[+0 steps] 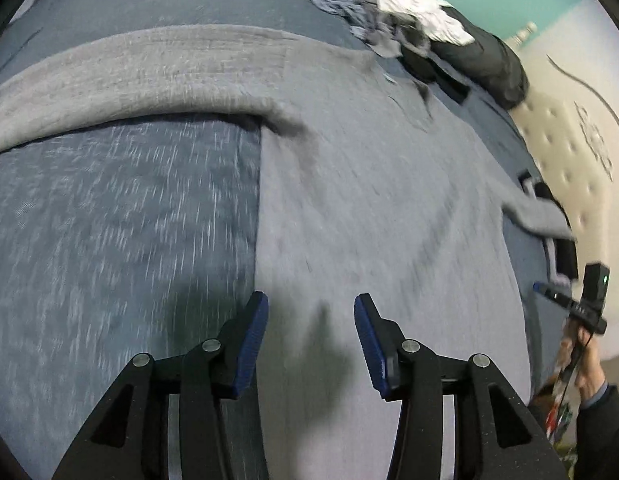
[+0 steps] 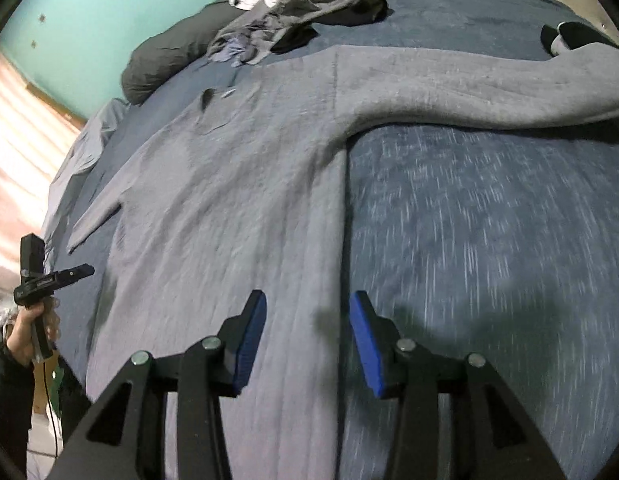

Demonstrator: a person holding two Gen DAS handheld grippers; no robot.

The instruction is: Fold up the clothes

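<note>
Black linkage arms, silver rivets, blue ribbed pads (image 1: 251,344) (both grippers), dark sleeve (image 1: 601,420)

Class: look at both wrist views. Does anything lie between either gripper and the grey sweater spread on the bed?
Nothing visible does. The left gripper and right gripper both hang over the grey sweater, jaws open, with only air between. The clothes pile sits far back.

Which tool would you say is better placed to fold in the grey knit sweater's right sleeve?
Probably right: the right tool hangs open below that sleeve; the left tool is across the sweater.
</note>
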